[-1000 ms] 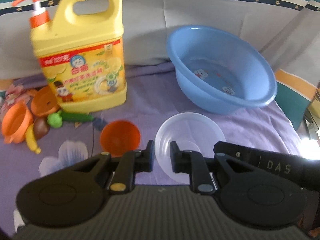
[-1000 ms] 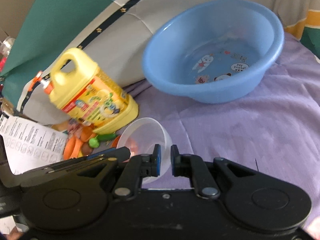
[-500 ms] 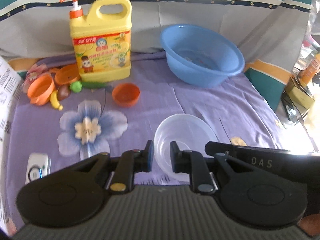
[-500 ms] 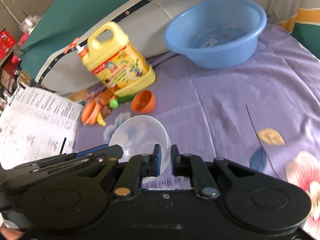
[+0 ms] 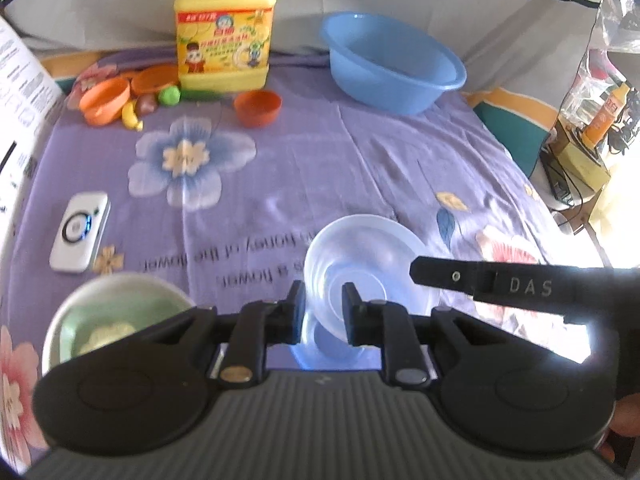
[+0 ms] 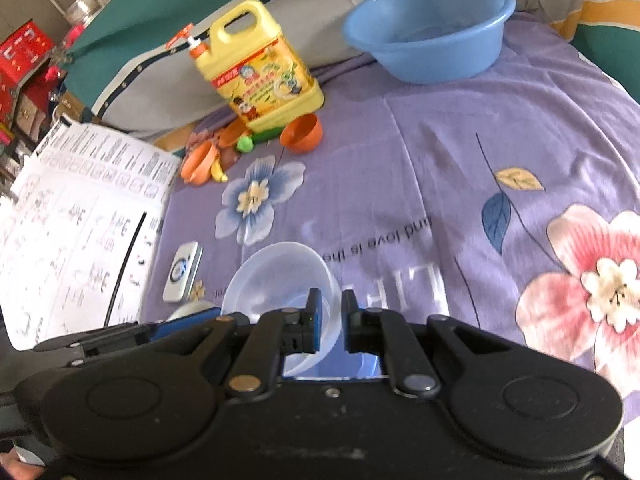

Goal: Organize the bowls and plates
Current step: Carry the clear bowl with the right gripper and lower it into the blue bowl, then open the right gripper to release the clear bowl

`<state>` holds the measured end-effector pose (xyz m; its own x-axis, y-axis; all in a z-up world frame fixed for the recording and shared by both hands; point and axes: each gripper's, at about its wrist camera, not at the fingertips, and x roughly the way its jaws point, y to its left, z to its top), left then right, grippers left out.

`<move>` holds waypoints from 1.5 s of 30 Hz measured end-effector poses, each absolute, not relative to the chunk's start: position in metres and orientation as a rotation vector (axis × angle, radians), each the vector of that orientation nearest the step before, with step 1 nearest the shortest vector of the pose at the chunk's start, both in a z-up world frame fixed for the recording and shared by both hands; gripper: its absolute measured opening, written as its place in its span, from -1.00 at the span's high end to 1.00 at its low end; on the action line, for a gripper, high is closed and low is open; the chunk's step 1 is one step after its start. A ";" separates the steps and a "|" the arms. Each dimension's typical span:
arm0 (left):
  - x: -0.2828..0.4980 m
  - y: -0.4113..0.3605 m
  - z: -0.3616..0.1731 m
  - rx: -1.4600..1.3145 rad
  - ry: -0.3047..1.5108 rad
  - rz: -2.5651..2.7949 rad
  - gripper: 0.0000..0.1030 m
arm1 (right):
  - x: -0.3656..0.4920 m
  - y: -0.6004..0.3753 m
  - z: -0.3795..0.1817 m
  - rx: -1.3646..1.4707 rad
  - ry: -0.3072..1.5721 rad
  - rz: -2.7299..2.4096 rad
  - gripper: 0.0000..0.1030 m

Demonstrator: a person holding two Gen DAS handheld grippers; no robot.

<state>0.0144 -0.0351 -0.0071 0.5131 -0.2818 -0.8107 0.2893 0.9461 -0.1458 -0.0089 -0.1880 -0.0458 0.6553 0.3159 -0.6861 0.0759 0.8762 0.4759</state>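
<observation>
Bowls are being gathered at the near end of the purple floral cloth (image 5: 360, 168), and the way things are held points to that purpose. A clear, thin-walled plastic bowl (image 5: 366, 256) is pinched at its near rim by the left gripper (image 5: 322, 312), whose narrow fingers are closed on the wall, one inside and one outside. The same bowl (image 6: 280, 276) is clamped at a neighbouring stretch of rim by the right gripper (image 6: 330, 320), its jaws equally narrow. A double hold is probably chosen because the wall is flimsy and slippery, so a single pinch could let it twist.

The bowl is carried above the cloth, tilted with its mouth towards twelve o'clock, and a pale shadow is cast beneath it. At eight o'clock from it in the left wrist view a pale green ceramic bowl (image 5: 116, 312) is seen, half hidden by the gripper body; this is judged the likely stacking place, since it stands nearest.

Farther off, a blue plastic wash basin (image 5: 394, 66) is set at one o'clock, a yellow detergent jug with an orange pump (image 5: 224, 28) at eleven, and a small orange bowl (image 5: 257, 108) just before the jug. A white remote-like device (image 5: 80, 236) is left at nine o'clock, clear of the path.
</observation>
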 end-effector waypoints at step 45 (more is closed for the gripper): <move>-0.006 -0.021 -0.018 0.045 0.922 -0.253 -1.00 | -0.012 -0.172 -0.047 0.345 0.833 0.087 -1.00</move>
<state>-0.0060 -0.0211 -0.0177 0.5771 -0.1964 -0.7927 0.2350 0.9695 -0.0691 -0.0118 -0.1718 -0.0470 0.6730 0.2094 -0.7094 0.0589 0.9409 0.3336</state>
